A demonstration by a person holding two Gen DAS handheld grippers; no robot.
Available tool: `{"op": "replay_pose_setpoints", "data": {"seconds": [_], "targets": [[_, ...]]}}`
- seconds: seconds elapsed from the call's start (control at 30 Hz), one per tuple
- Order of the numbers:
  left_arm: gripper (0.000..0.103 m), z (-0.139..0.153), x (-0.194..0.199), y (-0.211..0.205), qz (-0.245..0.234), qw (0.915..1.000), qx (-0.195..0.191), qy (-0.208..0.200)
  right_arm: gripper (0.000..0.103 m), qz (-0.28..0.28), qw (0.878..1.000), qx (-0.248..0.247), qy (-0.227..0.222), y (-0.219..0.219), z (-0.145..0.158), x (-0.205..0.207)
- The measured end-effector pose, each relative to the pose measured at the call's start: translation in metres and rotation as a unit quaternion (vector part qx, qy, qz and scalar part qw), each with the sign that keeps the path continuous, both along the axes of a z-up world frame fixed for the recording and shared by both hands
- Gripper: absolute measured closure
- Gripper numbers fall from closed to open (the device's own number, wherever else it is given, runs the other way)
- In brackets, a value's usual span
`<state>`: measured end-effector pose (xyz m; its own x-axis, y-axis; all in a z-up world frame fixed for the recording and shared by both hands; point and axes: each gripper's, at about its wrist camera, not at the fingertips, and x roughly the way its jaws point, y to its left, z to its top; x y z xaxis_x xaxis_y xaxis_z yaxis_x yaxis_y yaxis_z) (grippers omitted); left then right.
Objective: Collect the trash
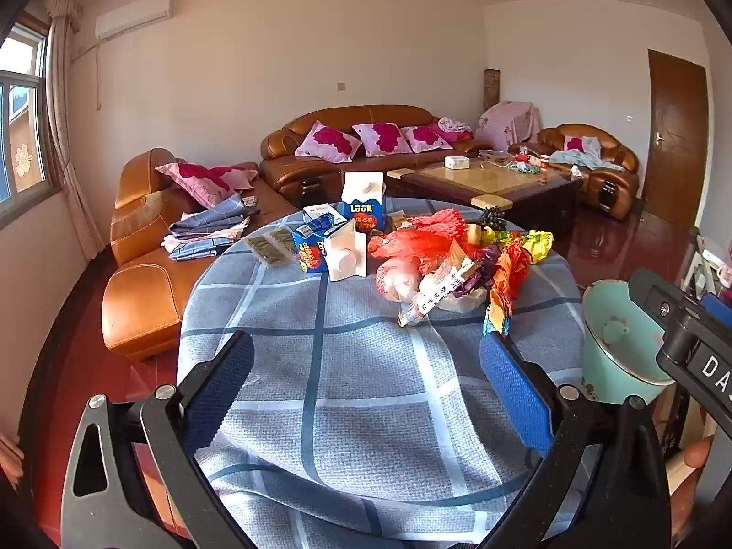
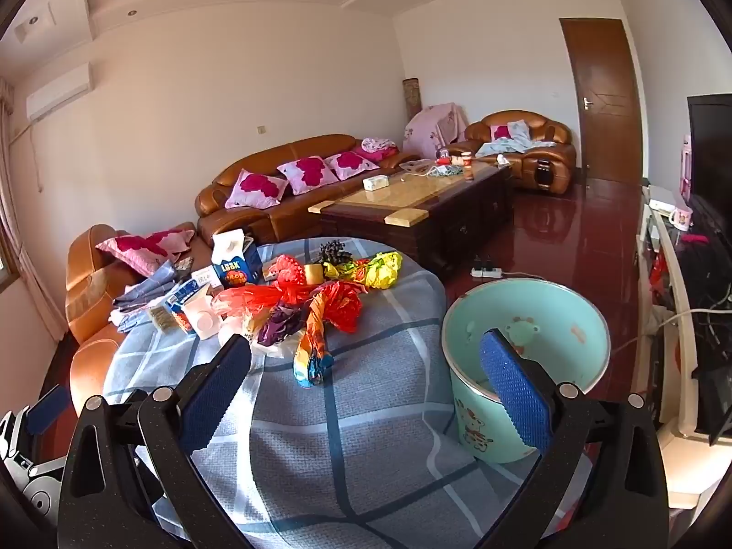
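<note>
Both grippers hang spread and empty above the near side of the table (image 1: 347, 357): the left gripper (image 1: 366, 393) and the right gripper (image 2: 366, 389). The trash pile (image 1: 439, 265) of wrappers, bags and cartons lies at the far side. The green bin (image 2: 526, 347) stands beside the table, its base hidden behind the right finger.

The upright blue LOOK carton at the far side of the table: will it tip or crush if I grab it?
The LOOK carton stands tall on a soft checked tablecloth, so a push up high would probably topple it. Its gabled top looks opened, suggesting it is empty: likely light, with thin walls that may buckle under a hard squeeze. Gripping low across the flat sides seems safest.
</note>
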<state>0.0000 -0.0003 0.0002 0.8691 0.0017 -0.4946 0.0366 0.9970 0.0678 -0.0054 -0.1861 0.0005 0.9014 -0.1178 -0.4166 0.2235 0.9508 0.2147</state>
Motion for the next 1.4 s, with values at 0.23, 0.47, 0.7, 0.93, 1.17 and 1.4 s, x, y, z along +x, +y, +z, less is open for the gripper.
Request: {"op": "replay_pose_setpoints", "data": {"seconds": [0.23, 0.47, 0.7, 0.93, 1.17, 1.4], "targets": [[0.006, 0.0034, 0.002, -0.0007, -0.002, 1.0, -0.005, 0.005, 0.004, -0.001, 1.0, -0.001, 0.0, -0.0002, 0.0002, -0.0003], [0.006, 0.0002, -0.0002, -0.0018, -0.005, 1.0, -0.007, 0.003, 0.004, -0.001, 1.0, -0.003, 0.001, 0.0001, -0.0001, 0.0002], [0.006, -0.0046, 0.0006, -0.0004, -0.008, 0.9999, -0.005, 0.004, 0.004, -0.001, 1.0, -0.003, 0.0, -0.0015, -0.0003, 0.0], [0.006, -0.0053, 0.0007, 0.0001, -0.007, 0.9999, -0.006, 0.004, 0.004, -0.002, 1.0, -0.002, -0.001, -0.0023, -0.0003, -0.0001], [0.006, -0.0052, 0.0008, 0.0002, -0.008, 0.9999, -0.006, 0.004, 0.004, -0.002, 1.0, -0.001, -0.001, -0.0039, 0.0005, -0.0002], [0.006, -0.0048, 0.0012, -0.0001, -0.008, 1.0, -0.005, 0.004, 0.004, -0.002, 1.0, -0.001, 0.0, -0.0048, 0.0012, 0.0006]]}}
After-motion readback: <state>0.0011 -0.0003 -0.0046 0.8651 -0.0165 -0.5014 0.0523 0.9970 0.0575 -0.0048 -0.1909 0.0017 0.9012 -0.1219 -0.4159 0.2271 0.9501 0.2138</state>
